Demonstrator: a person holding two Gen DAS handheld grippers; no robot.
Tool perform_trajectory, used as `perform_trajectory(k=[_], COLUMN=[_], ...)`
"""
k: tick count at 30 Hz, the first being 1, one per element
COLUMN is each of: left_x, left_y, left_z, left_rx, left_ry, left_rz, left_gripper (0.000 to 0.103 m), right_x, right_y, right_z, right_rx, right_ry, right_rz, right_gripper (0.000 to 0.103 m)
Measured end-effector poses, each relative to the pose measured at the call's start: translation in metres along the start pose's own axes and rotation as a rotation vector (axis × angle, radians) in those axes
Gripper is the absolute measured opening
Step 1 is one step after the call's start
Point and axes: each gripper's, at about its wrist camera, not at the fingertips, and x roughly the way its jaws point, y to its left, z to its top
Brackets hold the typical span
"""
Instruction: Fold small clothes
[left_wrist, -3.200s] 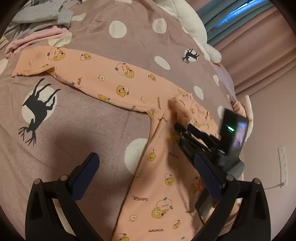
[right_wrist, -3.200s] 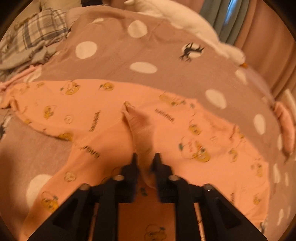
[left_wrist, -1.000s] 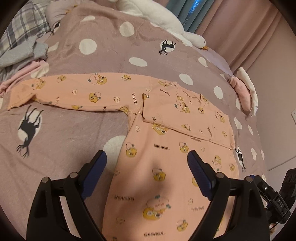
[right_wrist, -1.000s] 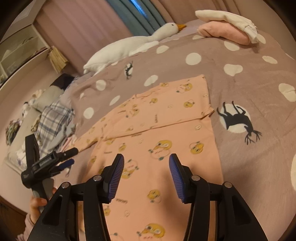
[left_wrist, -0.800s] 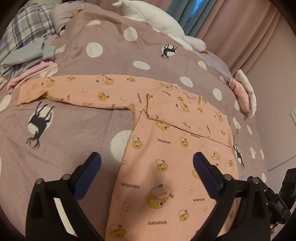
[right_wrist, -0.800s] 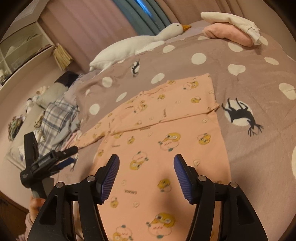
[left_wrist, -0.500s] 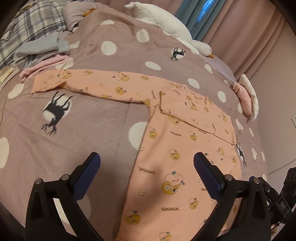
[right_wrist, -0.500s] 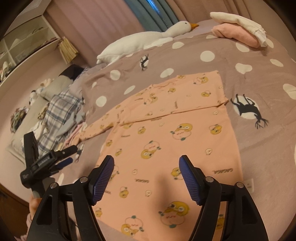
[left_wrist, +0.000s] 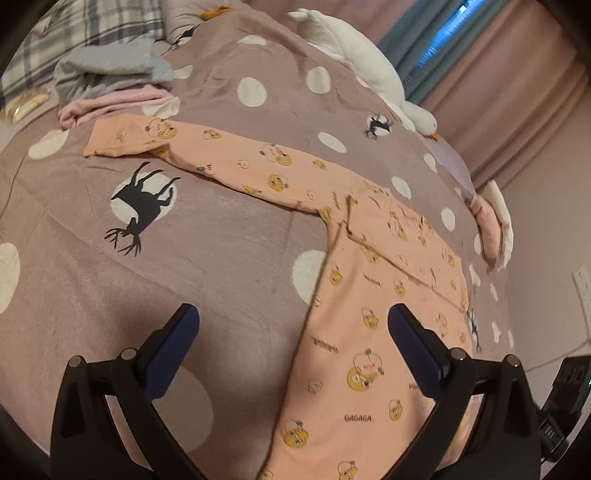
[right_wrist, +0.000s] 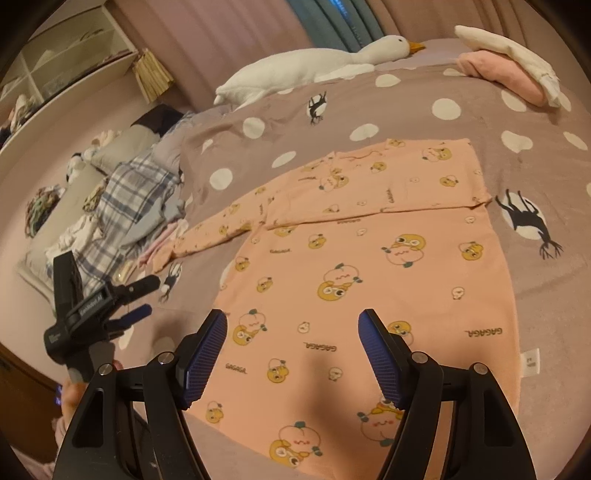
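A peach-orange long-sleeved child's top printed with yellow cartoon faces (left_wrist: 369, 321) (right_wrist: 369, 251) lies flat on a mauve bedspread with white dots and black deer silhouettes (left_wrist: 221, 240) (right_wrist: 535, 288). One sleeve is folded across the chest; the other stretches straight out toward a heap of grey and pink clothes (left_wrist: 110, 85) at the side of the bed. The left gripper (left_wrist: 293, 345) hovers above the top's side edge, jaws spread wide with nothing between them. The right gripper (right_wrist: 293, 349) hangs over the hem area, jaws apart and empty as well; they have just been opening. A white plush goose (left_wrist: 354, 51) (right_wrist: 317, 62) lies along the far edge of the bed, near folded pink and cream cloths (right_wrist: 509, 70).
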Motion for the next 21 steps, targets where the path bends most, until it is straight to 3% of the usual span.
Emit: perform_trajectory(k=[6, 15, 21], left_x=[0.015, 0.037, 0.046], left_y=[0.033, 0.128, 0.175], left_z=[0.027, 0.096, 0.119], left_rx=[-0.101, -0.422, -0.552], left_ry=[-0.014, -0.086, -0.129], left_rz=[-0.045, -0.199, -0.241], left_gripper=[0.102, 0.102, 0.102], right_x=[0.018, 0.051, 0.066], right_y=[0.003, 0.012, 0.014], right_z=[0.006, 0.013, 0.017], right_rx=[-0.010, -0.034, -0.060], right_ry=[0.032, 0.091, 0.115], right_rz=[-0.007, -0.019, -0.029], right_gripper=[0.074, 0.074, 0.074])
